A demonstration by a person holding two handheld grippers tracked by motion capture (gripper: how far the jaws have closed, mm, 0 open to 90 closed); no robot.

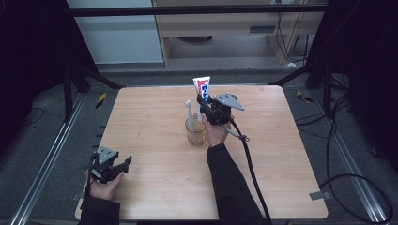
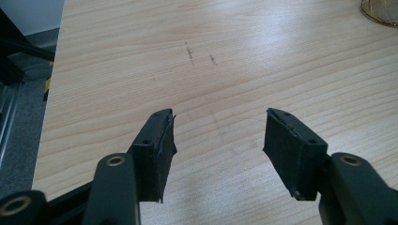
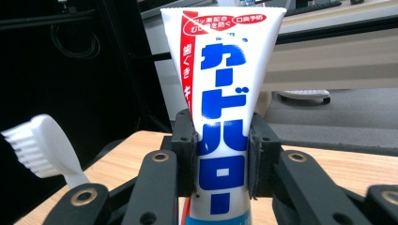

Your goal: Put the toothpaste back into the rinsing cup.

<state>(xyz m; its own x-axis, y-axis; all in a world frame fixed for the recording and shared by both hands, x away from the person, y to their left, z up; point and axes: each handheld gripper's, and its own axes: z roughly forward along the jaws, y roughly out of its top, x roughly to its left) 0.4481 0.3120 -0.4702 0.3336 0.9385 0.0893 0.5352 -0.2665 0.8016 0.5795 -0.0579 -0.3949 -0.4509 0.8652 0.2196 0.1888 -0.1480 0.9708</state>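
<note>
Two grippers work over a pale wooden table, one in each of a person's hands. At the left, near the table's front corner, the left gripper sits low in the left hand, just above the wood or resting on it; which, I cannot tell. A grey plate tops it. In the left gripper view its jaws stand wide apart with nothing but bare table between them, the black pads facing each other across the gap, and a few faint dark marks show on the wood ahead. The base of a glass peeks in at the top right corner of that view. Toward the middle of the table stands that amber glass, with a white toothbrush leaning up out of it, head uppermost. Just to the right, the right gripper is raised above the glass, carried by the right hand, with its cable trailing back toward the front edge. Its jaws are closed on a toothpaste tube, white with red and blue lettering, which stands upright with its flat crimped end on top. In the right gripper view both pads press the tube's sides at its lower half, and the toothbrush head shows at the left, apart from the tube.
</note>
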